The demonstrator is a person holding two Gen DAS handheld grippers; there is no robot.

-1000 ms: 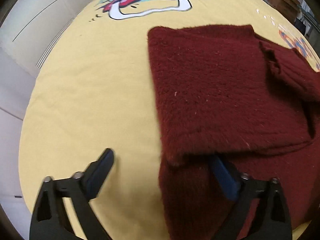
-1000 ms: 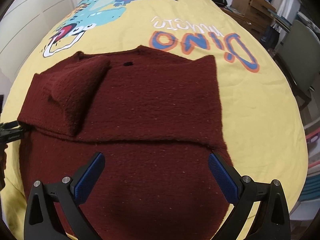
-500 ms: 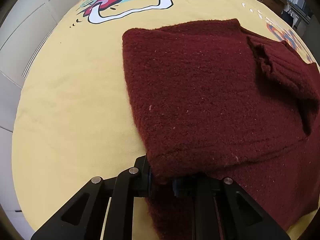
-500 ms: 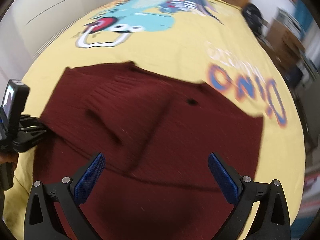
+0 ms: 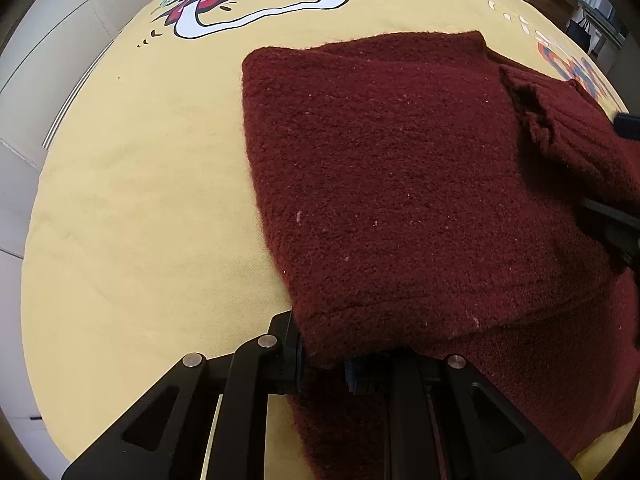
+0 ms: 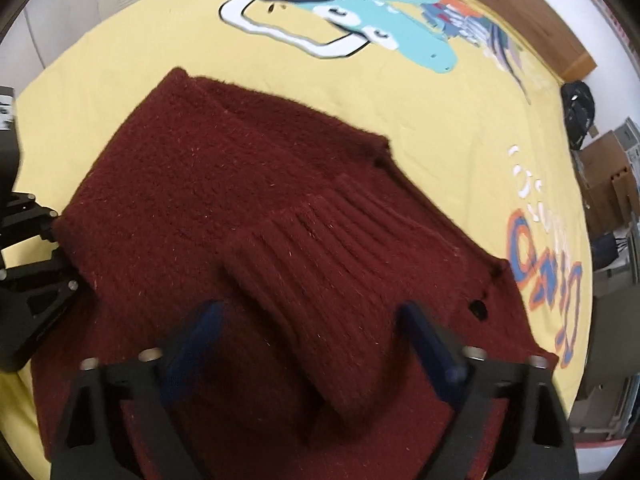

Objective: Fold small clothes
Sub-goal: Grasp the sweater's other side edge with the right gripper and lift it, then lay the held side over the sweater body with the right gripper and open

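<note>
A dark red knit sweater [image 5: 400,180] lies partly folded on the yellow sheet [image 5: 140,200]. My left gripper [image 5: 322,360] is shut on the near left corner of its folded upper layer; the right wrist view shows this gripper [image 6: 36,240] at the sweater's left edge. A ribbed sleeve [image 6: 320,264] lies across the sweater body. My right gripper [image 6: 316,336] points down over the sleeve's cuff, its jaws closing with the cuff between the blue pads [image 6: 196,336], which do not press on it. The right gripper [image 5: 612,232] also shows at the left wrist view's right edge.
The yellow sheet [image 6: 400,112] carries a dinosaur print [image 6: 360,12] and orange lettering [image 6: 552,264]. White cupboard doors [image 5: 48,60] stand to the left. A wooden headboard [image 6: 500,4], a black bag [image 6: 578,108] and cardboard boxes [image 6: 616,176] lie beyond the bed.
The left gripper went from open to shut on the sweater's folded corner. The right gripper swung left across the sweater, rolled, and its jaws narrowed around the sleeve cuff.
</note>
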